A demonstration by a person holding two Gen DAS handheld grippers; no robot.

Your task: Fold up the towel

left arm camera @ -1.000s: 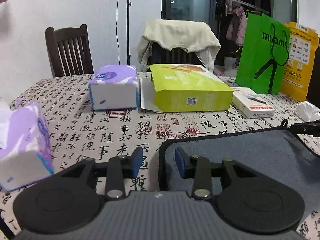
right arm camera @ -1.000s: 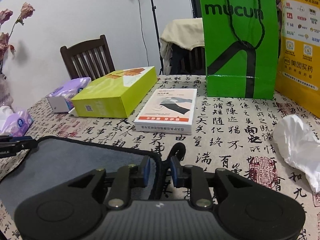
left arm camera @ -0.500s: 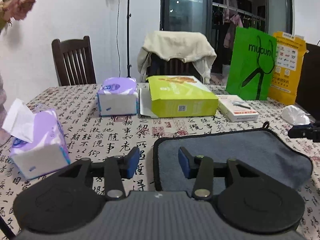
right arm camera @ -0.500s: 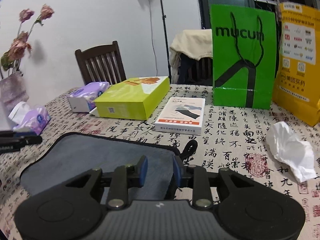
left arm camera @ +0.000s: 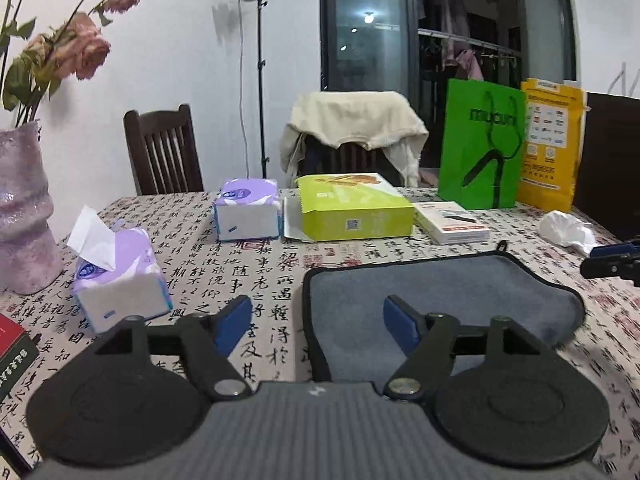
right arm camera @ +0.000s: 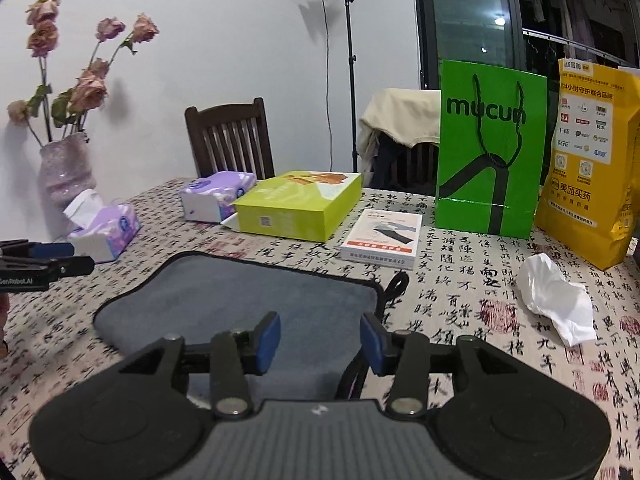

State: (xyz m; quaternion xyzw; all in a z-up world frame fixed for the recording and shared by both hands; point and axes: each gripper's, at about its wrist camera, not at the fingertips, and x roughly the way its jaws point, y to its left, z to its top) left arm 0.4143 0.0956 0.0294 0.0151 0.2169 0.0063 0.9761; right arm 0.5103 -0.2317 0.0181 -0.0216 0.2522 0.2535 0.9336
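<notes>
A grey towel (left arm camera: pixel 432 292) with a black hem lies folded flat on the patterned tablecloth; it also shows in the right wrist view (right arm camera: pixel 248 304). My left gripper (left arm camera: pixel 316 326) is open and empty, raised above the towel's near left edge. My right gripper (right arm camera: pixel 319 342) is open and empty, raised above the towel's near right corner, close to its black hanging loop (right arm camera: pixel 394 284). Each gripper's tips show at the edge of the other's view.
Two purple tissue packs (left arm camera: pixel 120 276) (left arm camera: pixel 246 208), a lime box (left arm camera: pixel 352 208), a white booklet box (right arm camera: pixel 384 238), green (right arm camera: pixel 490 148) and yellow (right arm camera: pixel 592 160) bags, a crumpled tissue (right arm camera: pixel 556 296) and a vase of flowers (left arm camera: pixel 24 208) surround the towel.
Both grippers have opened wider, let the towel go and pulled up and back from it. The towel now lies still on the table.
</notes>
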